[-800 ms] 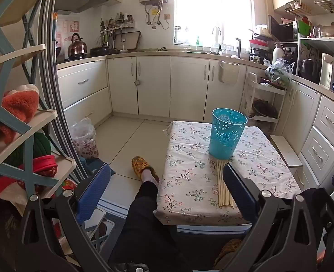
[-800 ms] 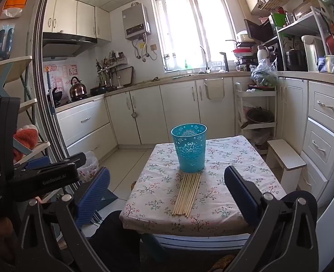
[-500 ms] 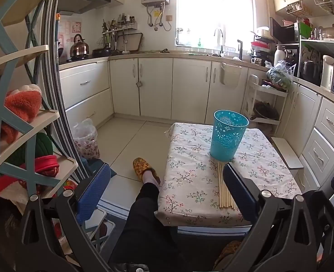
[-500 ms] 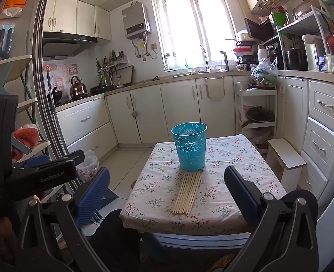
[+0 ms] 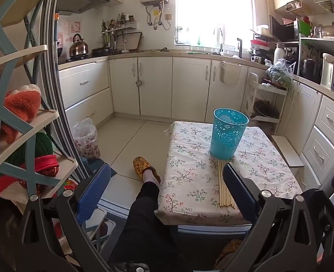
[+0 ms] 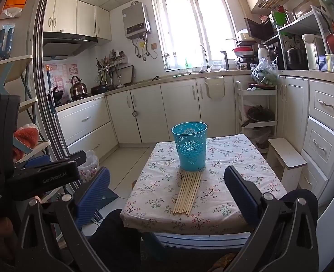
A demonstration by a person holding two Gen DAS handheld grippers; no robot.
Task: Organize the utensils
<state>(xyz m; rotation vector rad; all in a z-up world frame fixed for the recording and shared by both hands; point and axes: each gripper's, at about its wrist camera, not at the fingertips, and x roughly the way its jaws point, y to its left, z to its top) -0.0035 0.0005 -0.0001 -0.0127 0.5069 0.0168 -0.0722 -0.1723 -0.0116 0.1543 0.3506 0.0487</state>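
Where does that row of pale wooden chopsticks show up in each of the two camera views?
Left wrist view: pale wooden chopsticks lower right of centre, partly behind a gripper finger.
Right wrist view: chopsticks just below centre.
Shared landmark: turquoise perforated plastic cup at their far ends.

From your left wrist view, the tool's right finger (image 5: 238, 191) covers part of the chopsticks (image 5: 223, 185). The desk (image 5: 189, 181) hides your leg (image 5: 148, 215) beyond the knee. The blue cup (image 6: 189, 147) screens whatever sits inside it.
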